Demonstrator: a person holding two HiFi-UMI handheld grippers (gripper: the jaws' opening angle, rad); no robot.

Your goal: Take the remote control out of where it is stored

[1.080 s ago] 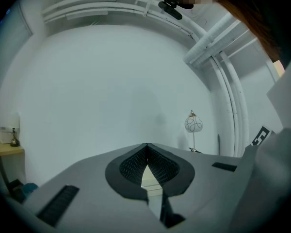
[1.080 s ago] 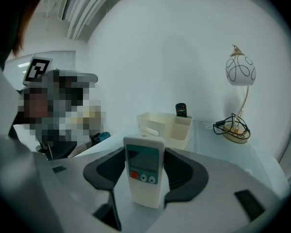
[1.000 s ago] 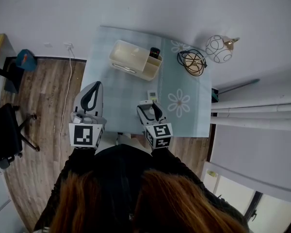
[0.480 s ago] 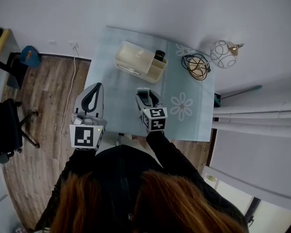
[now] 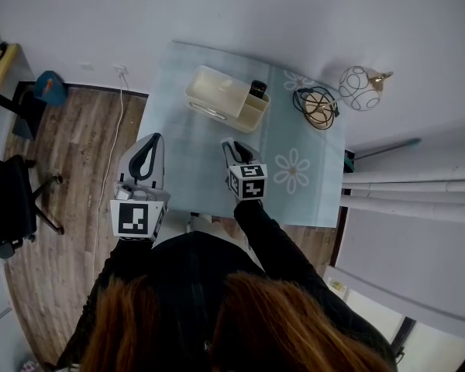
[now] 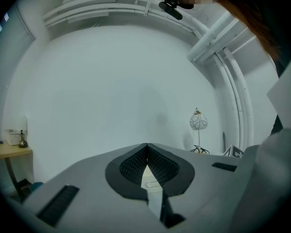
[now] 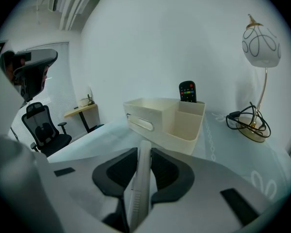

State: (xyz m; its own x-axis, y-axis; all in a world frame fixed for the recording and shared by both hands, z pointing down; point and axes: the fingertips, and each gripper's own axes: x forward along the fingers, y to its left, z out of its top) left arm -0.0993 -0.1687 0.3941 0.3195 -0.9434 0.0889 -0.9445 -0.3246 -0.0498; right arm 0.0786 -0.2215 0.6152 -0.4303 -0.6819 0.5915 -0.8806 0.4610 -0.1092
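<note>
A cream storage box [image 5: 211, 91] stands at the back of the blue-clothed table [image 5: 178, 153]. A black remote control [image 5: 257, 89] stands upright in its small end compartment, also clear in the right gripper view [image 7: 187, 91]. My right gripper [image 5: 232, 148] is low over the table in front of the box. Its jaws have just been closing, and they are now shut on a slim white remote [image 7: 141, 178]. That remote is hidden under the gripper in the head view. My left gripper [image 5: 150, 139] hangs at the table's left edge, shut and holding nothing [image 6: 146, 147].
A round white lamp [image 5: 359, 83] and its wire base with a cable [image 5: 314, 103] stand at the table's back right. A black office chair [image 5: 8, 208] and a small wooden desk [image 7: 80, 109] stand on the wood floor to the left.
My right gripper has moved forward and down over the white remote that lay on the cloth, and its jaws have closed on it. The left gripper has stayed put.
</note>
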